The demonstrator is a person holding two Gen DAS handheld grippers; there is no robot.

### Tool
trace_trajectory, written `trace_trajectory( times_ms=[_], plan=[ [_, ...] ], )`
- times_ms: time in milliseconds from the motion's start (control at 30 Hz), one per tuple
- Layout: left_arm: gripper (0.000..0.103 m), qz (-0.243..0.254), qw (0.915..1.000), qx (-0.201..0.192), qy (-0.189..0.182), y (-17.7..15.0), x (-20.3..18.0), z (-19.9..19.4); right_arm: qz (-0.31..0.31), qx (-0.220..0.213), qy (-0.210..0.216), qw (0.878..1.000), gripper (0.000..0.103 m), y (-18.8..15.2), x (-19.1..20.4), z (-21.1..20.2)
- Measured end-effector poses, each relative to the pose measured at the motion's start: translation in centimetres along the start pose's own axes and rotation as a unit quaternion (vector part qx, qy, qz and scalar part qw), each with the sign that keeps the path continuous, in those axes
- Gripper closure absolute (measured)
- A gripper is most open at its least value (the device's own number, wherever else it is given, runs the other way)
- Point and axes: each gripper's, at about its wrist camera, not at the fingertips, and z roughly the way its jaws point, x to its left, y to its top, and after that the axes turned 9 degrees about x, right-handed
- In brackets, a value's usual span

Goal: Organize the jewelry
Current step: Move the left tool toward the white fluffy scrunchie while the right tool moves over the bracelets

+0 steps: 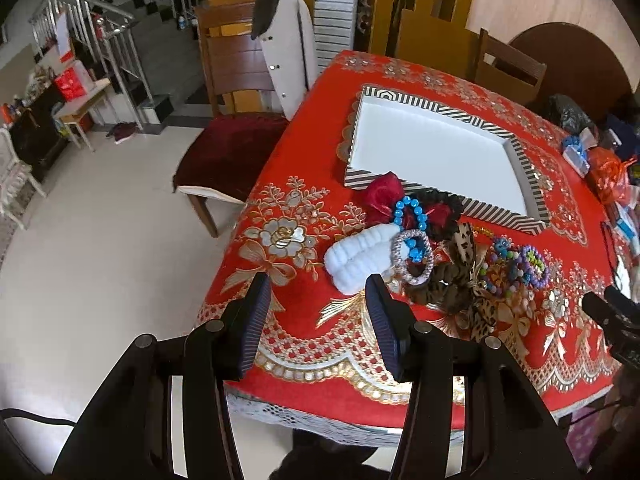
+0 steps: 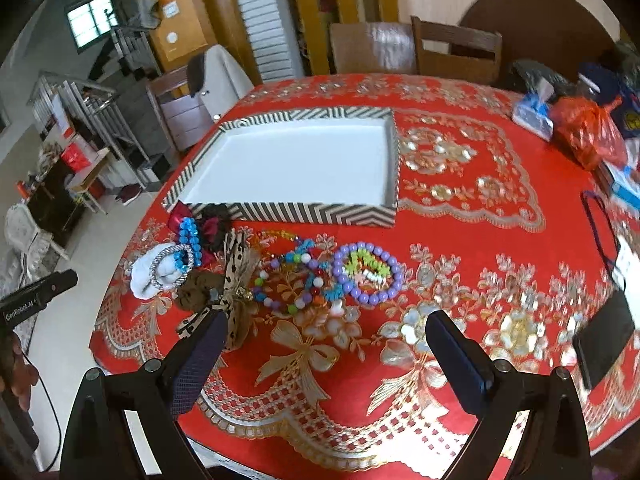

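Observation:
A striped box (image 1: 516, 156) (image 2: 280, 213) with a white inside stands empty on the red tablecloth. In front of it lies a pile: a white scrunchie (image 1: 356, 258) (image 2: 148, 276), a silver bangle (image 1: 400, 244) (image 2: 168, 260), a blue bead bracelet (image 1: 420, 212) (image 2: 188, 228), a red scrunchie (image 1: 382, 192), a leopard bow (image 1: 464, 264) (image 2: 236, 276), a purple bead bracelet (image 2: 384, 292) (image 1: 536, 276) and a multicolour bead bracelet (image 2: 304, 300). My left gripper (image 1: 318, 280) is open and empty, just short of the white scrunchie. My right gripper (image 2: 326, 322) is open and empty, near the bracelets.
A chair (image 1: 236, 80) with a white coat stands at the table's left. Bags and packets (image 2: 580, 128) lie at the far right, a black phone (image 2: 604, 344) at the right edge. The other gripper shows at the left in the right wrist view (image 2: 36, 300).

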Motion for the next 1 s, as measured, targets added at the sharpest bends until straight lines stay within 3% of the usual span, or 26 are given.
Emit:
trace_trajectory(
  times_ms=[67,233,500,1000],
  plan=[
    [0.054,0.007,0.9999,0.009,-0.009,0.1,0.7,0.8,0.015,-0.002,0.008,1.0,0.004,-0.1,0.2,0.1],
    [0.054,0.059,0.9973,0.024,-0.037,-0.4,1.4,1.9,-0.001,-0.013,-0.02,1.0,0.004,-0.2,3.1,-0.3],
    [0.049,0.079,0.994,0.033,-0.069,-0.2,1.6,3.0,-0.048,-0.001,-0.03,0.998,0.005,-1.0,7.3,0.7],
    [0.049,0.113,0.9898,0.043,-0.076,1.5,-0.6,5.7,-0.042,0.019,0.031,0.998,0.005,2.0,5.5,3.5]
  ],
)
